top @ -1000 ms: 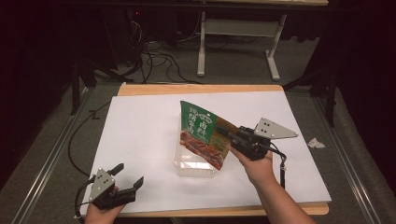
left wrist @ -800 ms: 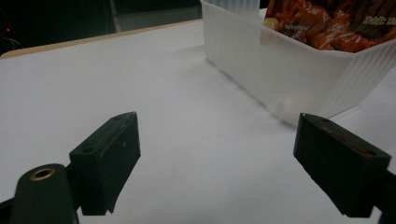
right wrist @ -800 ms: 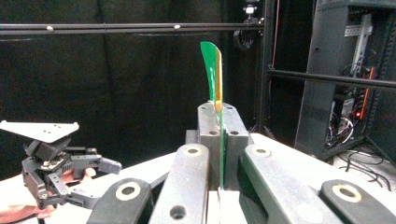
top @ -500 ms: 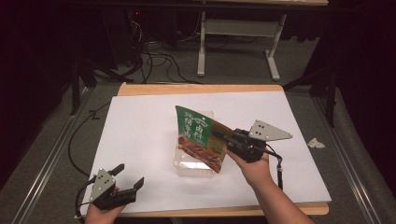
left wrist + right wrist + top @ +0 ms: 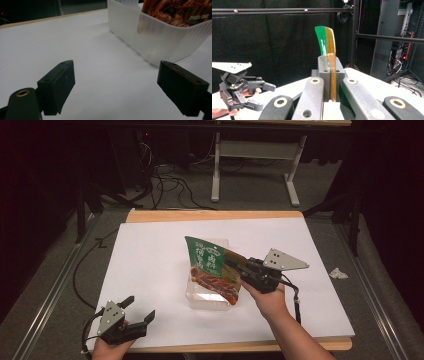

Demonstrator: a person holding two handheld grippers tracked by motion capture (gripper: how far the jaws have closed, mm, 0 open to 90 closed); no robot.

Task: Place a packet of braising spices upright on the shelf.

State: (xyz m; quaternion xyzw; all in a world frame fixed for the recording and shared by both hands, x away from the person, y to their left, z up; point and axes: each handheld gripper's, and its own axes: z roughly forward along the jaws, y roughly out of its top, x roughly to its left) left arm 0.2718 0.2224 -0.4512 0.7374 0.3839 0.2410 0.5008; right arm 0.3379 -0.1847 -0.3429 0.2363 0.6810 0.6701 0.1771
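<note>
Gripping a snack pouch (image 5: 212,270) over the clear tub (image 5: 210,296), right tool (image 5: 243,265); left tool (image 5: 137,309) gapes apart

The snack packet (image 5: 212,270) hides the clear tub's (image 5: 207,299) inside; its lettering is too small to read.

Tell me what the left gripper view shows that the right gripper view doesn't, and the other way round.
Left gripper view: the ribbed clear tub with the snack packet's red lower end inside it, seen past two wide-apart jaws. Right gripper view: the packet's thin green and orange edge clamped between shut jaws, plus the left gripper farther off. Both: the packet and the white table.
</note>
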